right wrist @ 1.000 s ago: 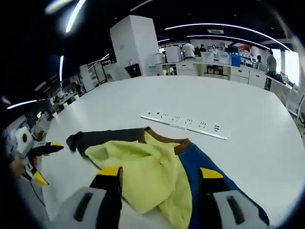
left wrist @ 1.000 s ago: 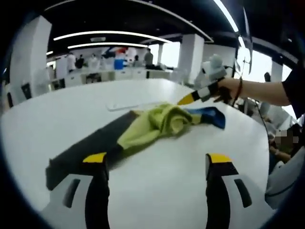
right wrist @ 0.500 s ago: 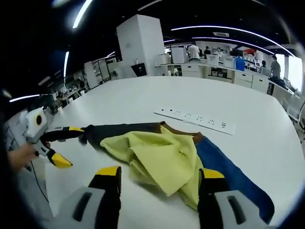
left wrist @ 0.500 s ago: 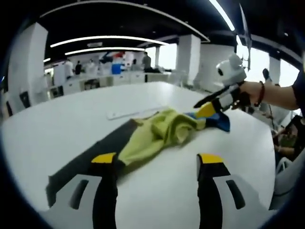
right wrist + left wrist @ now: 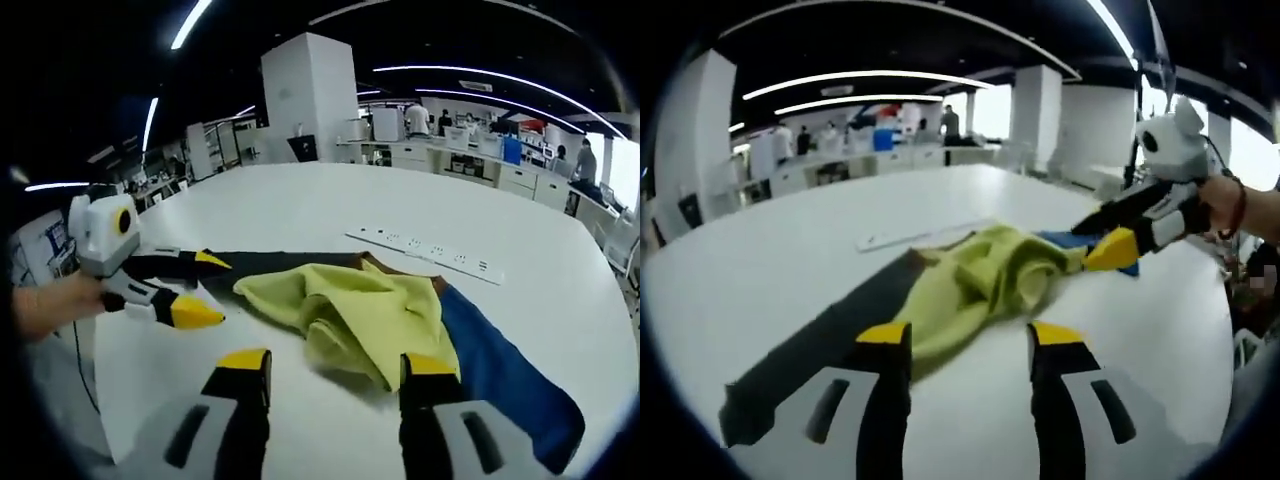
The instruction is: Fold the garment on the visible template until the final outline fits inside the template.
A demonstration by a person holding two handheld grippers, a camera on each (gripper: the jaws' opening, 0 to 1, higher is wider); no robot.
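Yellow-green, black and blue garment [image 5: 980, 285] lies crumpled on the white desk [image 5: 770, 270]. Left gripper view: left gripper [image 5: 965, 345] hovers just short of the garment, yellow-tipped jaws spread, nothing between them. Black section runs toward the lower left, yellow-green bunched in the middle, blue end at the far right. Right gripper [image 5: 1118, 235] comes in from the right, held by a hand [image 5: 1245, 205], its jaws parted and empty over the blue end; cannot tell if they touch the cloth. A white power strip [image 5: 910, 235] lies on the desk just beyond the garment. Office background with people standing at far counters. Right gripper view: right gripper [image 5: 330, 365] jaws spread, empty, near edge of the garment [image 5: 370, 315] between and just beyond the tips. Blue section [image 5: 505, 375] extends to the right, yellow-green folded over the middle, black part trails off left. Left gripper [image 5: 190, 290] enters from the left in a hand [image 5: 55, 305], jaws apart, upper tip over the black end, lower tip above bare desk [image 5: 300, 215]. Power strip [image 5: 425, 255] sits beyond the garment, apart from it. No template outline discernible on the desk in either view.
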